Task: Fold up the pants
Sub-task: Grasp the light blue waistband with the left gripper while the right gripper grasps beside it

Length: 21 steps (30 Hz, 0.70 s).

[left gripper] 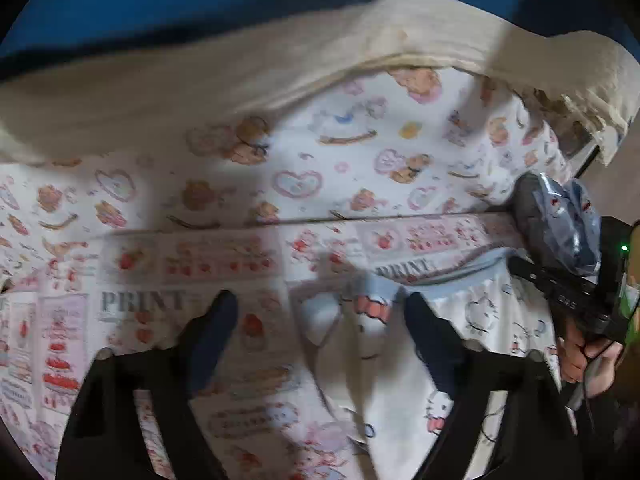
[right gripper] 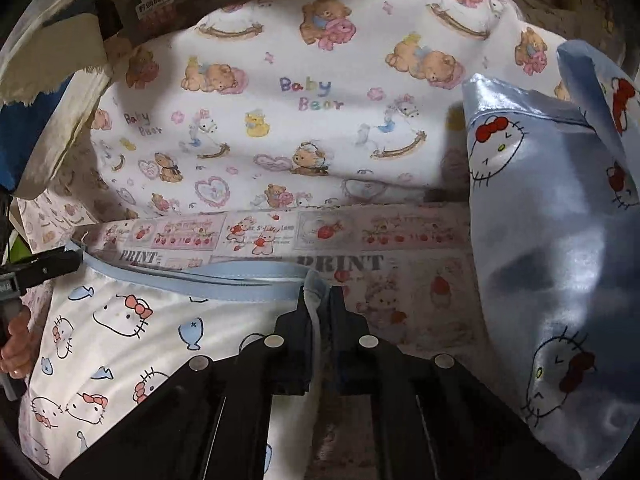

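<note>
Pants: white cat-print cotton pants (right gripper: 120, 344) with pale blue waistband, lying on the printed bedsheet (right gripper: 400, 272).
Right hand-held gripper (right gripper: 322, 300): clamped on the waistband edge.
Left hand-held gripper (left gripper: 320, 312): jaws apart, straddling the pants' edge, gripping nothing.

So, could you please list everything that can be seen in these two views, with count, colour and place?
pants: one, white with cat faces and a light blue waistband, flat on the printed sheet, near side.
printed sheet: one, pink and white with "PRINT" lettering, under the pants.
bear blanket: one, white with bears and rocking horses, behind the sheet.
satin pillow: one, shiny light blue with cat faces, at the right in the right wrist view.
cream fabric: one, cream, beyond the bear blanket.
left gripper: black, open, a pants edge between its fingers.
right gripper: black, shut on the waistband's end.
hand: one, on the right gripper's handle.
</note>
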Each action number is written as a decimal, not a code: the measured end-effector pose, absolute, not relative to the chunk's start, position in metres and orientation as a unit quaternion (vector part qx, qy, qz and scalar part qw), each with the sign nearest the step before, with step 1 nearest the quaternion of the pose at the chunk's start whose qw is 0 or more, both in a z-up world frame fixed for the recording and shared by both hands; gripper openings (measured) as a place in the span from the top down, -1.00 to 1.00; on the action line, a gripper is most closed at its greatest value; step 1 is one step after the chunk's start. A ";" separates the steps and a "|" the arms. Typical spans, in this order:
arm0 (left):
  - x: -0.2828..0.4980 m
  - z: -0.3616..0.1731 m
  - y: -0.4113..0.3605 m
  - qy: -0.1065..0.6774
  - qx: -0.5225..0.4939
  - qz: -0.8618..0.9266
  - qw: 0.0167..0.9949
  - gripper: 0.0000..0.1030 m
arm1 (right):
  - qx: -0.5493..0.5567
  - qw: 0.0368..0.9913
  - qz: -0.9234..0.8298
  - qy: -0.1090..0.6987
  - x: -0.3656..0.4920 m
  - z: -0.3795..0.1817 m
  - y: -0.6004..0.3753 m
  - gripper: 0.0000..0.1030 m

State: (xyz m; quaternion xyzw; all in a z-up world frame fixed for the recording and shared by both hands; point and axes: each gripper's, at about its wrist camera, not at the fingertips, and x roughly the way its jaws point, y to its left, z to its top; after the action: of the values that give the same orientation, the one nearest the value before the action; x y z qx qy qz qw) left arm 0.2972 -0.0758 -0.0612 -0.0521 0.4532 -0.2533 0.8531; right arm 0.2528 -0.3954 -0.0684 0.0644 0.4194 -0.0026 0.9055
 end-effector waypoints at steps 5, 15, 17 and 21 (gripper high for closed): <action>0.296 -0.063 -0.078 0.452 -0.058 -0.264 0.850 0.19 | 0.065 0.906 0.001 0.418 0.250 -0.067 -0.398 0.87; 0.283 -0.057 -0.085 0.425 -0.021 -0.253 0.869 0.80 | 0.081 0.921 0.030 0.379 0.239 -0.054 -0.400 0.87; 0.276 -0.049 -0.084 0.409 -0.015 -0.247 0.878 0.82 | 0.078 0.930 0.043 0.357 0.230 -0.042 -0.397 0.87; 0.257 -0.016 -0.073 0.365 -0.023 -0.266 0.892 0.82 | 0.072 0.940 0.079 0.325 0.207 -0.012 -0.393 0.87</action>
State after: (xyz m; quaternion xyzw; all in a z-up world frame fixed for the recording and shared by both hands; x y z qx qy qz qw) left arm 0.2566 -0.0731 -0.0165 -0.0233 0.3649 -0.2663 0.8919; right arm 0.2067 -0.3934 -0.0120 0.0724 0.3247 0.0791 0.9397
